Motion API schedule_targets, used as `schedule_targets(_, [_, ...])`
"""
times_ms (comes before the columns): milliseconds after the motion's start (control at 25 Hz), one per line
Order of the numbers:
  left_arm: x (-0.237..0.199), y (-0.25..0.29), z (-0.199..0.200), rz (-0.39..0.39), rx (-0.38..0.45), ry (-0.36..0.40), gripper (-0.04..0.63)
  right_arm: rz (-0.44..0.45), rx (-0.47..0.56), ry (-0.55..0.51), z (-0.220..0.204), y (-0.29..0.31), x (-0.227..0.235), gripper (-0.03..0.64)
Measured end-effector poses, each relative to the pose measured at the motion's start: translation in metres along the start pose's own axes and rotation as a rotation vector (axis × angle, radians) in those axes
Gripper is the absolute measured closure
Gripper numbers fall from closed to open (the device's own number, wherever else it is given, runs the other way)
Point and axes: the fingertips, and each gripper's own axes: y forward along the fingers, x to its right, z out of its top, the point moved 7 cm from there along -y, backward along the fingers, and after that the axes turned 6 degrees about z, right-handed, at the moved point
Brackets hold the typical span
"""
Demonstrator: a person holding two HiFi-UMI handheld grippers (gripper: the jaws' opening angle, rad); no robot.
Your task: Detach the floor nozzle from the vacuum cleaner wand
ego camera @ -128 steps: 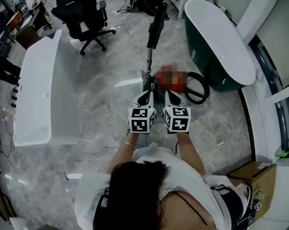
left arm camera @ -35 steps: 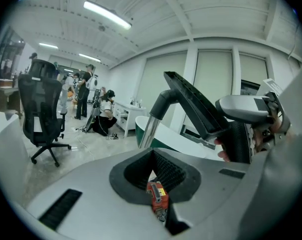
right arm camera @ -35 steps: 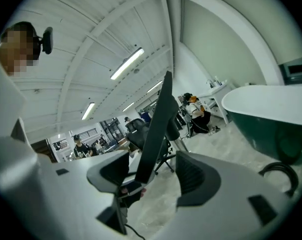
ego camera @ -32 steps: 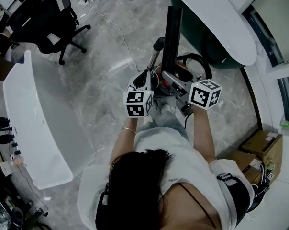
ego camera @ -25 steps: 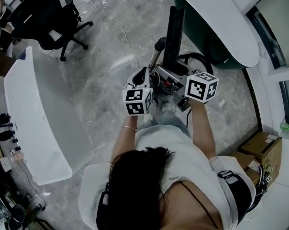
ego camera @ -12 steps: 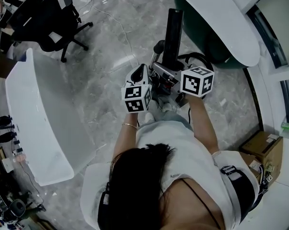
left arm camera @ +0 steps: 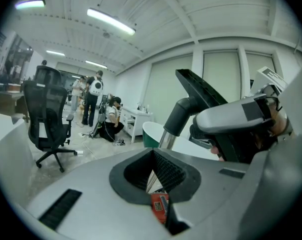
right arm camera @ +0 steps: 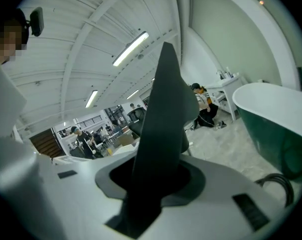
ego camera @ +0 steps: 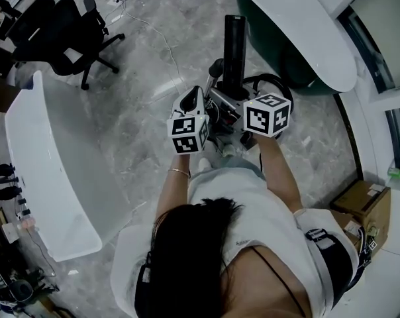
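Right hand-held gripper [right arm camera: 152,181] and left hand-held gripper [left arm camera: 158,181] held up over grey marbled floor [ego camera: 140,105], between long white bathtub [ego camera: 48,171] and dark green bathtub [ego camera: 269,48]. Long flat black plastic floor nozzle [ego camera: 234,52] stands raised on end, joined through black elbow [left arm camera: 183,116] to chrome vacuum wand [left arm camera: 166,138]. Black hose [ego camera: 269,77] looped on floor near green tub. Right jaws just been closing, now clamped on nozzle's flat body. Left jaws closed tight on wand below elbow, small red label [left arm camera: 160,206] just beside.
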Motion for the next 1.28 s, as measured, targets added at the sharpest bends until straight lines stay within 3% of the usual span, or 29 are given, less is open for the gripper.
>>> schedule_targets(280, [-0.002, 0.003, -0.001, -0.011, 0.005, 0.014, 0.601, -0.028, -0.064, -0.066, -0.003, -0.001, 0.005, 0.489])
schedule_targets(600, [-0.001, 0.016, 0.005, -0.028, 0.001, 0.093, 0.59, -0.062, -0.099, -0.094, -0.001, 0.0, 0.011, 0.499])
schedule_targets(1040, [0.015, 0.034, -0.002, -0.165, -0.067, 0.19, 0.404, -0.061, -0.151, -0.154, 0.0, -0.005, 0.019, 0.499])
schedule_targets(1280, [0.018, 0.05, -0.002, -0.197, -0.087, 0.251, 0.385, -0.052, -0.196, -0.165, 0.005, -0.002, 0.023, 0.5])
